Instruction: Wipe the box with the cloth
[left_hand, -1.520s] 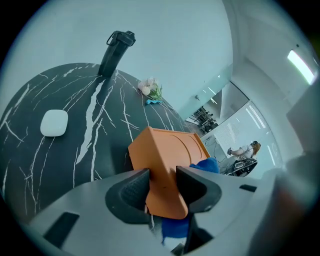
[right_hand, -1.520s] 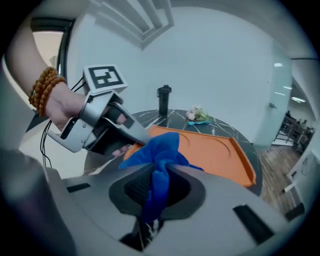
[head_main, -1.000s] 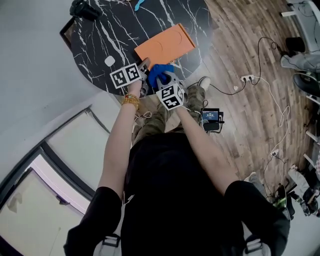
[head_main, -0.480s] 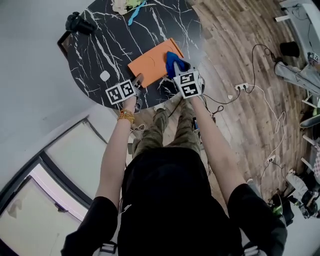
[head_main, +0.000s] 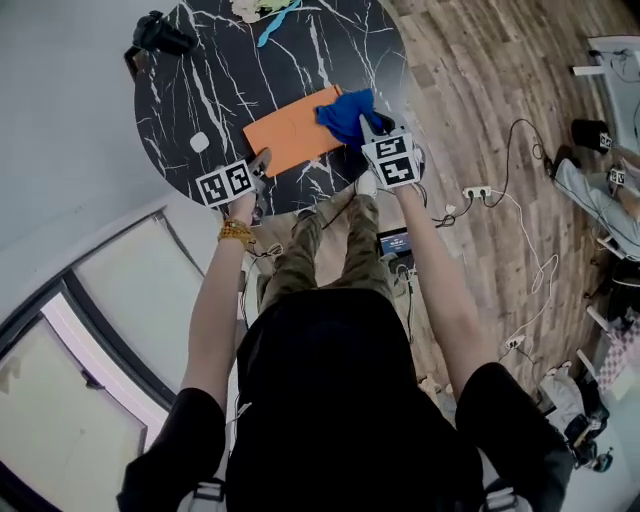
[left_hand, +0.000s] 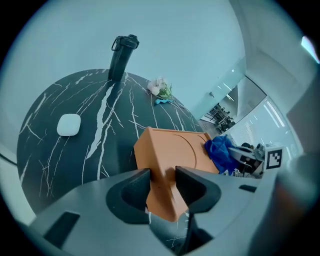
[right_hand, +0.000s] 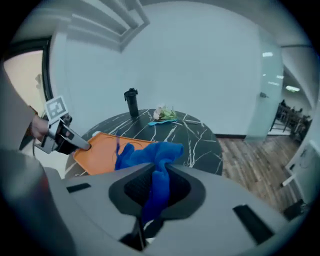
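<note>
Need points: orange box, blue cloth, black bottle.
orange box (head_main: 285, 135): head view, middle of its top face.
blue cloth (head_main: 346, 114): head view, the bunched middle.
black bottle (left_hand: 119, 62): left gripper view, the body below the cap.

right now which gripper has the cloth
The right gripper, shut on the blue cloth. The left gripper, its jaws just closing further, clamps a corner of the orange box instead.

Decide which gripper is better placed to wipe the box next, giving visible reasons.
Right. The right gripper holds the blue cloth at the right-hand end of the orange box. The left gripper, its jaws just closed further on the box's near corner, is steadying it.
</note>
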